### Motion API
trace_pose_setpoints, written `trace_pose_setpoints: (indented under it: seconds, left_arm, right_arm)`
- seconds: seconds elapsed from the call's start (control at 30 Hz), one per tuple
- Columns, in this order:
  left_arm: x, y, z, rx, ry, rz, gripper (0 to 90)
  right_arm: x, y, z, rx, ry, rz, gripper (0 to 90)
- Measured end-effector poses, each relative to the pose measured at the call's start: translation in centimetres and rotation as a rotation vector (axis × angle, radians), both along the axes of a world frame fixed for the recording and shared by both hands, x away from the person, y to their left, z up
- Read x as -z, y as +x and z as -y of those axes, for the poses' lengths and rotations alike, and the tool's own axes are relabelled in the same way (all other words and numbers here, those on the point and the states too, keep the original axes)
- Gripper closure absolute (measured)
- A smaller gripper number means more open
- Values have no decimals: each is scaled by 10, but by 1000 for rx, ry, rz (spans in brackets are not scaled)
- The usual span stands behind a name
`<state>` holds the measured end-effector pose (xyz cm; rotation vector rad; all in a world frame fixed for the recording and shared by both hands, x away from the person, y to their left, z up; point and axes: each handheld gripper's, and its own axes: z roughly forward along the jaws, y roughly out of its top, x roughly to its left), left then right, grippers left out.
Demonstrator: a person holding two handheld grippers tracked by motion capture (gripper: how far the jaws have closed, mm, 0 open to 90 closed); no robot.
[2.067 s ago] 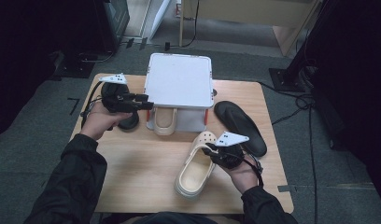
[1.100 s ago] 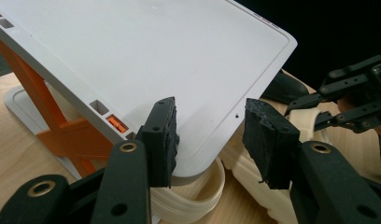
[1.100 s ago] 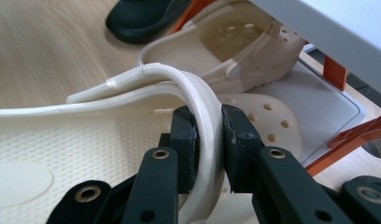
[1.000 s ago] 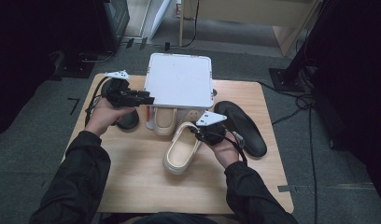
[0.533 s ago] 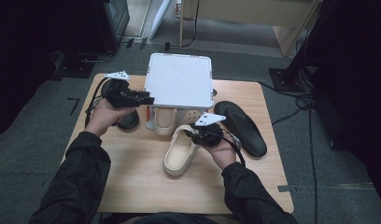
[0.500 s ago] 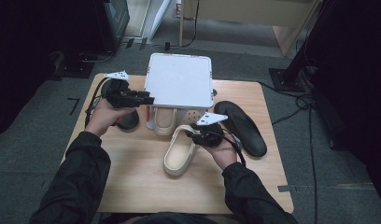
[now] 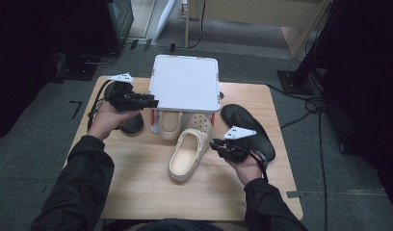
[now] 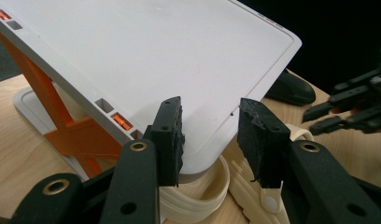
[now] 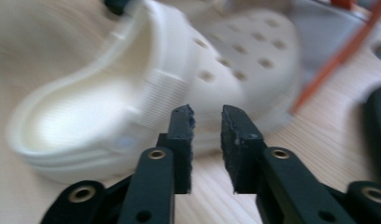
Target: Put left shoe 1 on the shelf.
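Your right claw (image 7: 217,146) sits just right of the cream clog (image 7: 187,152), its jaws a narrow gap apart with nothing between them; they have just been closing, and in the right gripper view the tips stop short of the clog's side (image 9: 146,88) without touching it. The clog lies on the worktop (image 7: 137,187) in front of the white rack (image 7: 186,83), toe pointing under the rack's front edge and heel toward you. A second cream clog (image 7: 169,124) sits under the rack, to the left of the first. Your left claw (image 7: 153,102) is at the rack's left front corner, jaws spread and just been closing; in the left gripper view the rack's corner (image 8: 202,154) lies between the tips, but you cannot tell whether the pads press on it. A black sandal (image 7: 245,126) lies right of the rack, behind your right hand (image 7: 247,168), and another dark shoe (image 7: 132,126) lies left of the rack under your left hand (image 7: 108,118).
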<state>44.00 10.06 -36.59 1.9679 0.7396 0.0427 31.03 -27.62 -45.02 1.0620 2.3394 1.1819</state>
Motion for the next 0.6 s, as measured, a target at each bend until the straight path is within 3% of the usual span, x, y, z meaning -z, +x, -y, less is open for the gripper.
trace_pose_setpoints:
  seconds: [0.1,0.23,0.6]
  left_arm:
    - [0,0,0,0,3,3,612]
    - [1,0,0,1,-3,4,617]
    - [1,-1,1,1,-5,1,620]
  right_arm:
    - [15,13,3,56,12,-54,775]
    - [33,24,-4,80,19,-132,783]
    - [39,39,-23,97,30,-115,774]
